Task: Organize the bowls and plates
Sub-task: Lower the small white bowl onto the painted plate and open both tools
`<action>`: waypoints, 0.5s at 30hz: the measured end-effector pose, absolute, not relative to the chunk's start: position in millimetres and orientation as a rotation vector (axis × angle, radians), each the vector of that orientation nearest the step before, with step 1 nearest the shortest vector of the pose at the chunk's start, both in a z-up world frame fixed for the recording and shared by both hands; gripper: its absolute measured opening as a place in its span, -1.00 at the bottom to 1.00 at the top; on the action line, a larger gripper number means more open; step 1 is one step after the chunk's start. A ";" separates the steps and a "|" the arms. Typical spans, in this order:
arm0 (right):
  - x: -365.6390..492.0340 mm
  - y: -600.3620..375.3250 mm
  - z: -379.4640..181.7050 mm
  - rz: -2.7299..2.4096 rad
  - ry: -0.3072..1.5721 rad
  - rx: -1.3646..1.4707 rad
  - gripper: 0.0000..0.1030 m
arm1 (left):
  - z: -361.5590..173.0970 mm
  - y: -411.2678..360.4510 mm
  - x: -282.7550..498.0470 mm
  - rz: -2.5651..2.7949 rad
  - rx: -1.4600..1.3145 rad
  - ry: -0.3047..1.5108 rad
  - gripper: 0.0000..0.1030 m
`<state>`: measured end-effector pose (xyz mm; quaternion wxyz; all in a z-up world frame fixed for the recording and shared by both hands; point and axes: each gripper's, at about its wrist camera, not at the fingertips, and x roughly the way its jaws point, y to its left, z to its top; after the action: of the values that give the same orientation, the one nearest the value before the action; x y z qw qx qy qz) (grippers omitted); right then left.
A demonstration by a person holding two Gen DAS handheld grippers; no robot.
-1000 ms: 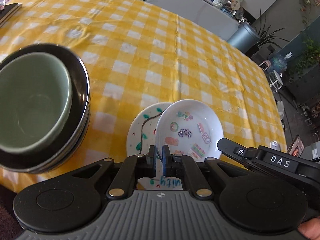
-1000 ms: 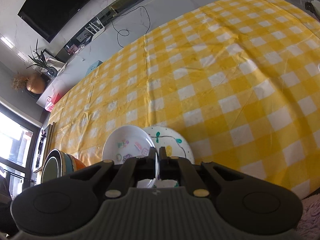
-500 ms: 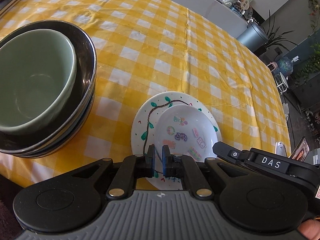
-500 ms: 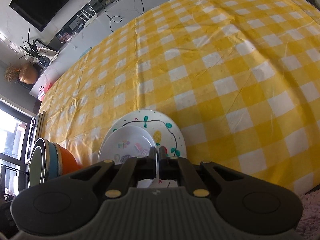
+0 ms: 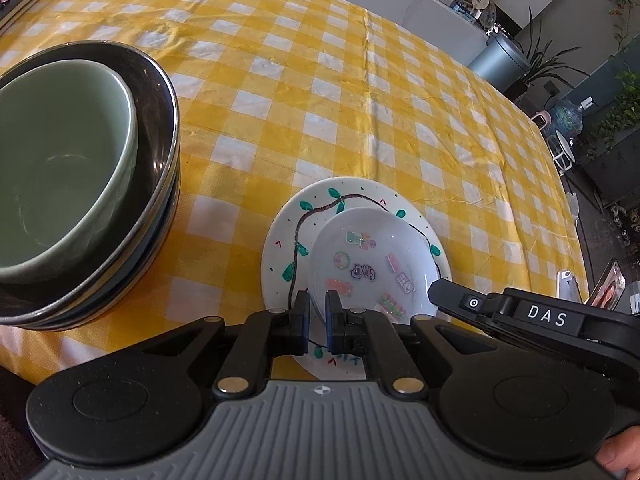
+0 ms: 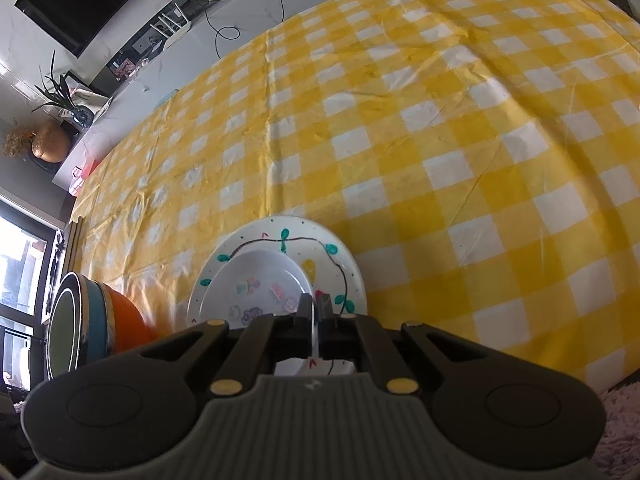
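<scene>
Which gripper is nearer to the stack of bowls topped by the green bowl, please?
Left. The left gripper, on the sticker plate's near rim, has the bowl stack close beside it; the right gripper grips the plate's opposite edge, farther from the stack.

You have two white plates here: one large plate (image 5: 288, 240) with a painted vine, and one smaller sticker plate (image 5: 368, 264) lying on top of it. You have one stack of bowls (image 5: 80, 184); from the right wrist view you can count four in it, a green bowl (image 5: 60, 176) innermost, then a dark bowl (image 5: 156, 96), a teal bowl (image 6: 96, 320) and an orange bowl (image 6: 128, 328). You hold two tongs: the left tongs (image 5: 317, 320) and the right tongs (image 6: 314, 312). One table (image 5: 360, 100) under a yellow checked cloth carries it all.
</scene>
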<state>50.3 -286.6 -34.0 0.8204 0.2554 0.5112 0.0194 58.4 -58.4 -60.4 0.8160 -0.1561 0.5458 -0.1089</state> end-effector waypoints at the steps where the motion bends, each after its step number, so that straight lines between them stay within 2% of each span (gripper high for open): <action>1: 50.4 -286.7 -34.9 0.043 1.092 0.546 -0.95 | -59.8 -59.0 58.1 -0.231 -0.323 1.160 -0.85; 5: 49.7 -288.2 -31.5 0.030 1.075 0.536 -0.85 | -57.6 -60.9 56.9 -0.245 -0.308 1.153 -0.61; 7: 49.1 -288.2 -29.9 0.035 1.066 0.533 -0.71 | -56.0 -61.4 55.8 -0.249 -0.300 1.149 -0.46; 11: 49.0 -284.6 -28.2 0.054 1.066 0.513 -0.67 | -51.9 -63.3 53.2 -0.241 -0.264 1.134 -0.35; 15: 47.8 -283.0 -22.5 0.064 1.043 0.499 -0.47 | -44.4 -64.8 49.1 -0.261 -0.231 1.126 -0.31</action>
<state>47.8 -283.0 -22.5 0.8371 0.2357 0.4928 0.0301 49.1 -64.8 -44.4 0.8314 -0.1090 0.5309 -0.1230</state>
